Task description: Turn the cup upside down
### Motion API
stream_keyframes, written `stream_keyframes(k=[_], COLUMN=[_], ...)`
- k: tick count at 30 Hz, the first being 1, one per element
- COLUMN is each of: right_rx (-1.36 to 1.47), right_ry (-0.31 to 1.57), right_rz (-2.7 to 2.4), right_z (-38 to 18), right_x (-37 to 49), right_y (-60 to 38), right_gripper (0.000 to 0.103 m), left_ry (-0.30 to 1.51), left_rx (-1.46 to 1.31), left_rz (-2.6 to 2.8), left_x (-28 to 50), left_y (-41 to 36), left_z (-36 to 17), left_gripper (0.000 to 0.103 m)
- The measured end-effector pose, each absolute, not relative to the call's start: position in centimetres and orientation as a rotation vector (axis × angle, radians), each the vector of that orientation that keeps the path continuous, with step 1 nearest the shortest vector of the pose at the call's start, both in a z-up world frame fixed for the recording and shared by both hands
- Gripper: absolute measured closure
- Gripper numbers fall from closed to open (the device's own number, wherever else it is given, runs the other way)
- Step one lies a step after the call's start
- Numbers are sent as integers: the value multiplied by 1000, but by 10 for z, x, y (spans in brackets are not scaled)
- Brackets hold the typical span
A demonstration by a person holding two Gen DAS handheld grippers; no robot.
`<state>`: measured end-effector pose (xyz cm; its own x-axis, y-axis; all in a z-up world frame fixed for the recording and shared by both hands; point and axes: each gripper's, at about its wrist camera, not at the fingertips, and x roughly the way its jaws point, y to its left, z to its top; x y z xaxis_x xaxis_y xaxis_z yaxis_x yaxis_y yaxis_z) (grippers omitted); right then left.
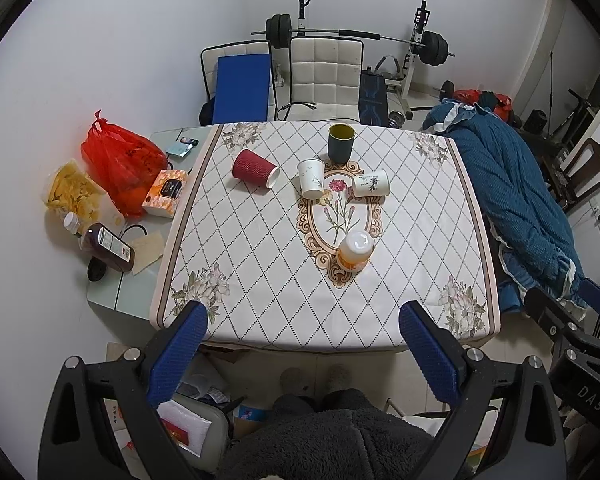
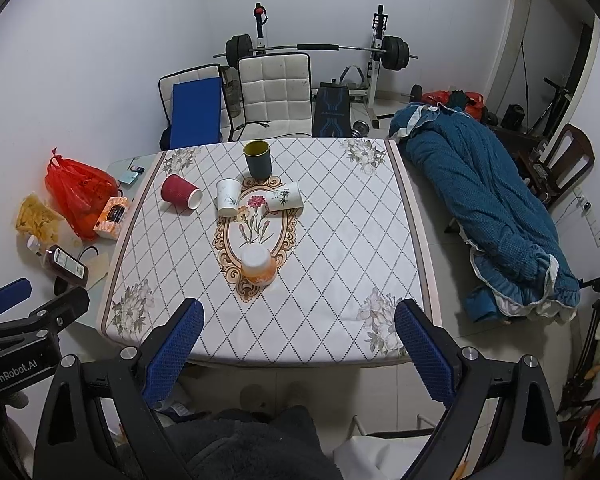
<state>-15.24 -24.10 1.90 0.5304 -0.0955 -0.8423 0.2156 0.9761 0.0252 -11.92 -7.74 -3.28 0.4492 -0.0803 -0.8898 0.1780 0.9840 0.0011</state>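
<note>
On the worktop (image 1: pixel 400 248), under a white cloth with a dark diamond grid, flower corners and an oval floral medallion, five cups stand or lie. Nearest, on the medallion's lower edge, an orange cup (image 1: pixel 355 251) sits upside down, its white base up. Farther back, a white paper cup (image 1: pixel 311 179) is upright but tilted, a second white cup with a leaf print (image 1: pixel 371 184) lies on its side just right of it, and a red ribbed cup (image 1: pixel 255 169) lies on its side to the left, mouth toward the right. Behind them a dark green cup with a yellow inside (image 1: pixel 341 143) stands upright.

Left of the cloth, on a bare glass strip of the worktop, are a red plastic bag (image 1: pixel 120 164), an orange tissue box (image 1: pixel 165 193), a bag of yellow chips (image 1: pixel 74 194) and a dark bottle (image 1: pixel 108 246) on its side. Behind the worktop stand two white padded chairs (image 1: pixel 326 72), one holding a blue board (image 1: pixel 242 86), and a barbell rack (image 1: pixel 380 36) against the pale wall. To the right lies a blue quilt (image 1: pixel 508 192).

Both grippers hang above the near edge, well apart from every cup. The left gripper (image 1: pixel 302 354) is spread wide with nothing between its blue pads; the right gripper (image 2: pixel 298 350) is likewise wide apart and holds nothing.
</note>
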Motion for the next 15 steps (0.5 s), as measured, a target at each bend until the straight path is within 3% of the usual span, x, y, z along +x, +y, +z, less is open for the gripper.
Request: stream_keyframes(k=[15], right_rx=[132], right_ry=[996], right_rz=[-184], right_z=[16], right_x=[-155], right_y=[-242], right_gripper=[5], left_ry=[1090], left_rx=[95], left_rz=[-153], left_x=[-119], left_y=[-75], left_z=[-32], left_gripper=[5])
